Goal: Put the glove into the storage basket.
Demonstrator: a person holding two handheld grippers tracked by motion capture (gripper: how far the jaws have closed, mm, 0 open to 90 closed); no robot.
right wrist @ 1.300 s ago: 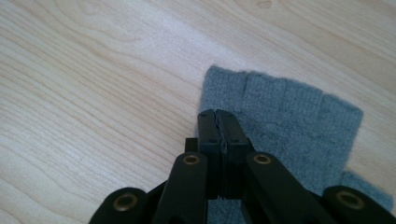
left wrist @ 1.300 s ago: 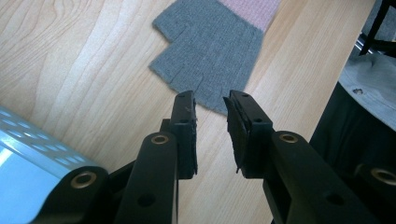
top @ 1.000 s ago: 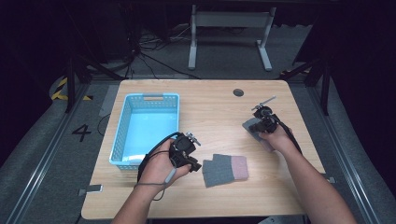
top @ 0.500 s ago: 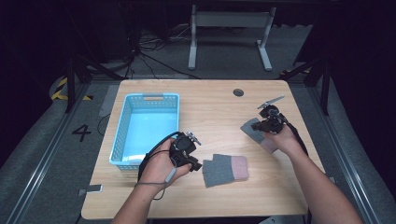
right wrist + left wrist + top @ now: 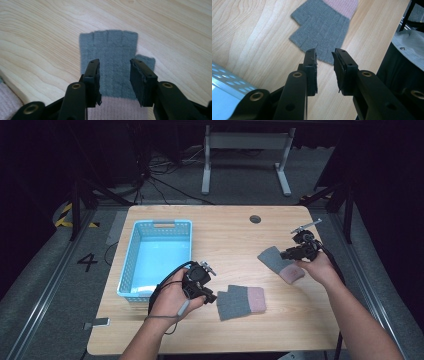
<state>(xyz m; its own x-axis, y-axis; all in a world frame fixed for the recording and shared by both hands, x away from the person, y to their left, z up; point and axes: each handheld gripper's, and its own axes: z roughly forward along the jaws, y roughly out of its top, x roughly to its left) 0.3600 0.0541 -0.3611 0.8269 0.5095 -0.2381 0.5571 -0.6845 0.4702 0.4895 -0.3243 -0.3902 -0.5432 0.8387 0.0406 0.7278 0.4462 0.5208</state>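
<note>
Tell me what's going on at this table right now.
A person works with a gripper in each hand over two grey-and-pink fingerless gloves. The right gripper has just been opening its jaws; they stand apart above the right glove, which lies flat on the table. The left gripper hovers open at the edge of the near glove, beside a blue basket.

Ahead of the left gripper [image 5: 209,295]'s black jaws lies a fingerless glove [image 5: 322,32], grey knit with a pale pink cuff; beneath and between the right gripper [image 5: 113,75]'s black jaws lies a second glove [image 5: 112,57], the same grey with a pink cuff nearest the jaws; both rest on a light wood-grain table [image 5: 225,235]; left of the left jaws, a light blue perforated basket [image 5: 131,270].
</note>
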